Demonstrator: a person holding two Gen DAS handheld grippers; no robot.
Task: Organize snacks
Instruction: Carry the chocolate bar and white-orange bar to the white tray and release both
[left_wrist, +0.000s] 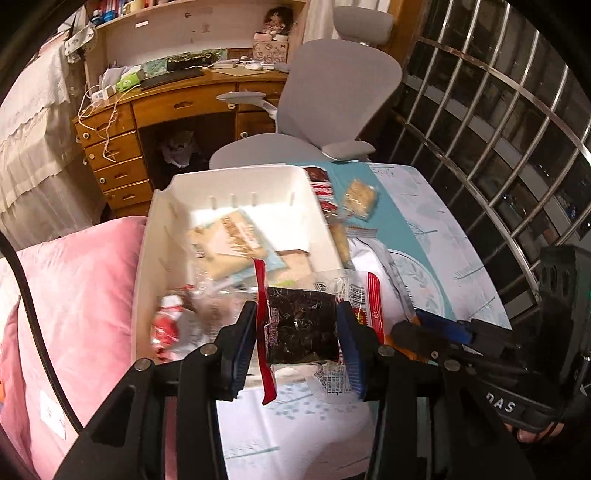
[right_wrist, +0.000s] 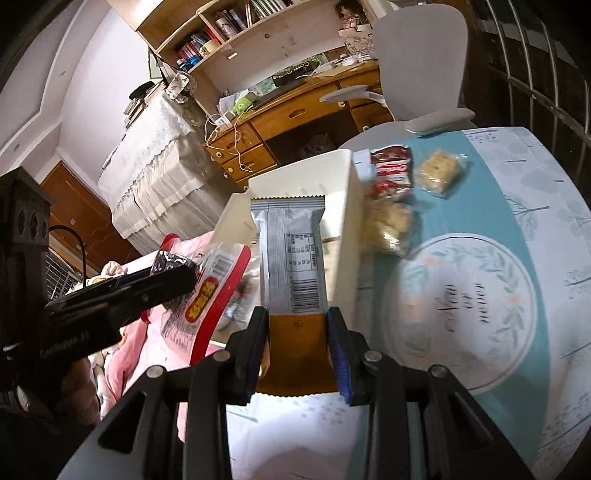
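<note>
In the left wrist view, my left gripper (left_wrist: 295, 314) is shut on a clear packet (left_wrist: 301, 332) with dark contents and red sealed edges, held over the near rim of a white bin (left_wrist: 229, 177). Several blurred snack packs lie inside the bin. My right gripper (right_wrist: 297, 328) is shut on the orange end of a long silver-wrapped bar (right_wrist: 291, 243), which stands in front of the bin (right_wrist: 349, 210). To its left, the left gripper (right_wrist: 173, 275) holds the red-edged packet (right_wrist: 212, 291). The right gripper (left_wrist: 413, 328) also shows low on the right in the left wrist view.
On the teal and white tablecloth (right_wrist: 517, 177), right of the bin, lie a red-brown packet (right_wrist: 393, 166) and two beige cracker packs (right_wrist: 439, 171) (right_wrist: 391, 225). A pink cushion (left_wrist: 74, 280) adjoins the bin's left. A grey chair (left_wrist: 332, 88) and wooden desk stand behind. A window grille runs along the right.
</note>
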